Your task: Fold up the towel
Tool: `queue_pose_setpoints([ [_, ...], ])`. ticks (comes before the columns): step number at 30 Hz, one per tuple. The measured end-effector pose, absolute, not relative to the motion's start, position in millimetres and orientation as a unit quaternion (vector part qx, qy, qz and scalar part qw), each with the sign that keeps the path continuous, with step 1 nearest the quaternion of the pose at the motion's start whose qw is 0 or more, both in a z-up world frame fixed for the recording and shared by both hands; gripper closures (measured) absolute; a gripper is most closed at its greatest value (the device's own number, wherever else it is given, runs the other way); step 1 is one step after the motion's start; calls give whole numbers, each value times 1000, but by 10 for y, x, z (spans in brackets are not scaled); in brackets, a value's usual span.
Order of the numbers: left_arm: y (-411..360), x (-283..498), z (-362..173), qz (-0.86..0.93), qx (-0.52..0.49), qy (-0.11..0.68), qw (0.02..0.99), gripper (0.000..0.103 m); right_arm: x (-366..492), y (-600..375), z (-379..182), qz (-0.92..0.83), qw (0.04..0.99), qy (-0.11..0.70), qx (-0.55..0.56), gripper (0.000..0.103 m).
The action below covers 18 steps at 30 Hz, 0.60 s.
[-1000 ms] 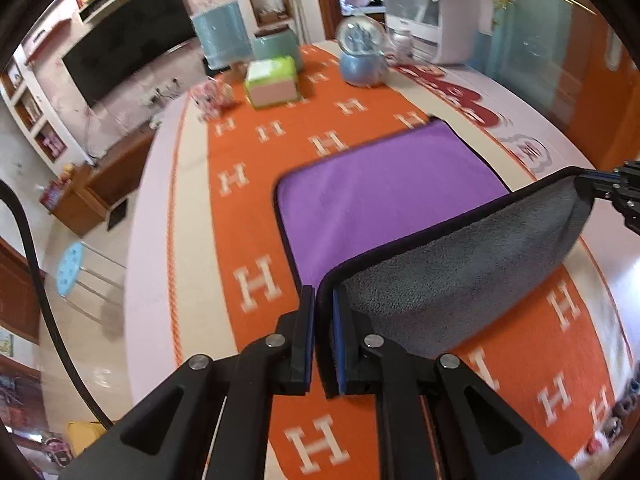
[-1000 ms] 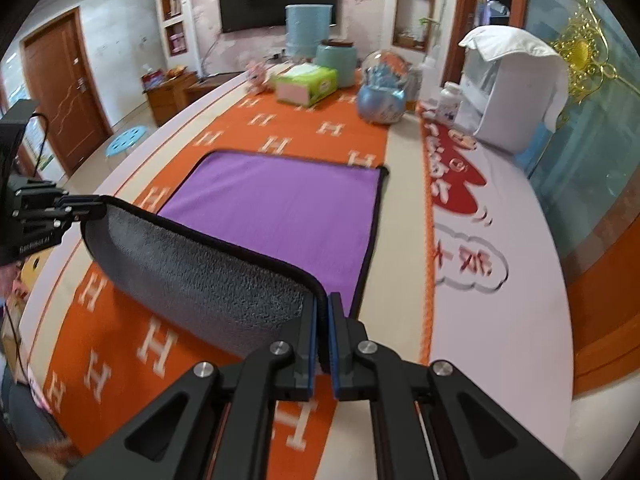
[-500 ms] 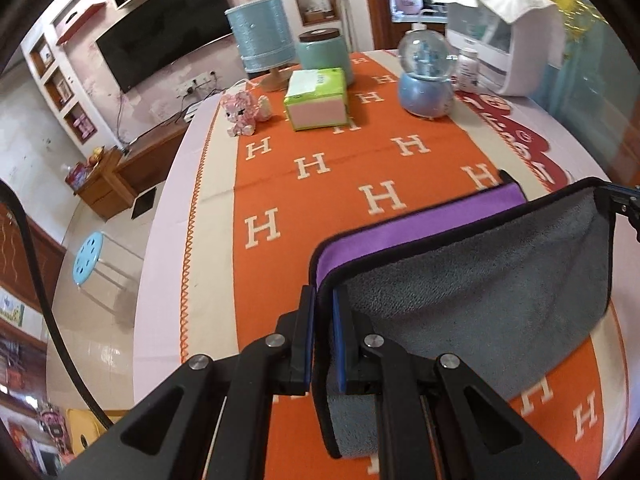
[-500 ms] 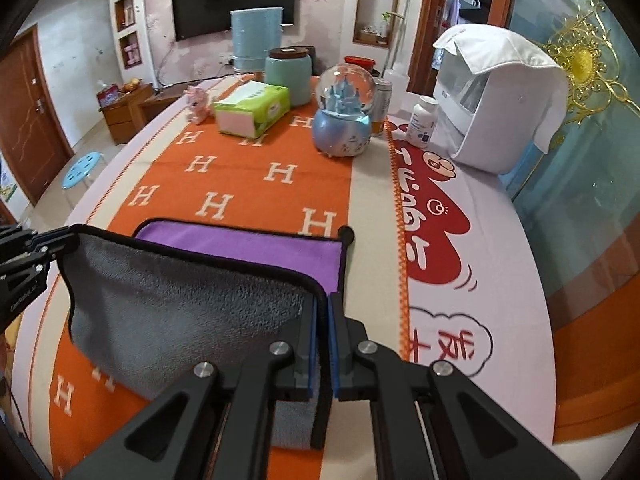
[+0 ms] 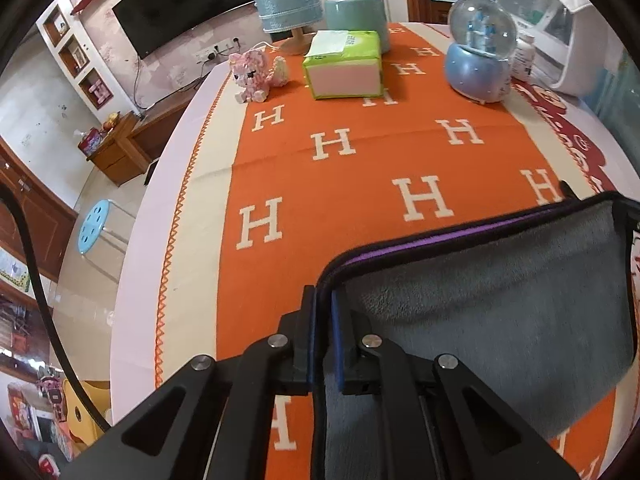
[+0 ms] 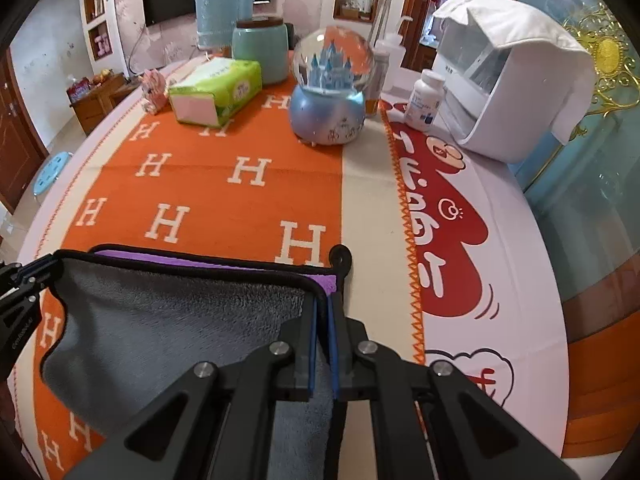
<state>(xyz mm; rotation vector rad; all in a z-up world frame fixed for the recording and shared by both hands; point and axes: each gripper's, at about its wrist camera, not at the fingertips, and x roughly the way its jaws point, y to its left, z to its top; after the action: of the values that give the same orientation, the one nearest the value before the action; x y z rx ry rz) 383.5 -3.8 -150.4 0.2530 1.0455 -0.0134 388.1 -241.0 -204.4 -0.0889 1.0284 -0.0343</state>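
Observation:
The towel is purple on one face and grey on the other, with a black hem. It lies on the orange H-patterned cloth, its near half carried over the far half so the grey side faces up. Only a thin purple strip shows along the far edge. My left gripper is shut on one lifted corner. My right gripper is shut on the other corner. The right gripper shows at the right edge of the left wrist view, and the left gripper at the left edge of the right wrist view.
Beyond the towel stand a green tissue box, a blue snow globe, a pink toy, a teal jar, a white bottle and a white appliance. The table edge drops to the floor on the left.
Both grippers have carried the towel's near edge forward over the purple face. The purple area shrank from a wide rectangle to a thin strip at the far hem.

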Motion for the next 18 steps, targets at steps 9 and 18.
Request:
queue_pose_setpoints([
  [9,-102,4070,-1633,2,134,509,850,98,3987,-2413,-2198,-21,864,501,-47,98],
  [18,-114,4154,-1788,4,128,525,841,98,4058,-2417,-2343,-20,856,514,-52,98],
])
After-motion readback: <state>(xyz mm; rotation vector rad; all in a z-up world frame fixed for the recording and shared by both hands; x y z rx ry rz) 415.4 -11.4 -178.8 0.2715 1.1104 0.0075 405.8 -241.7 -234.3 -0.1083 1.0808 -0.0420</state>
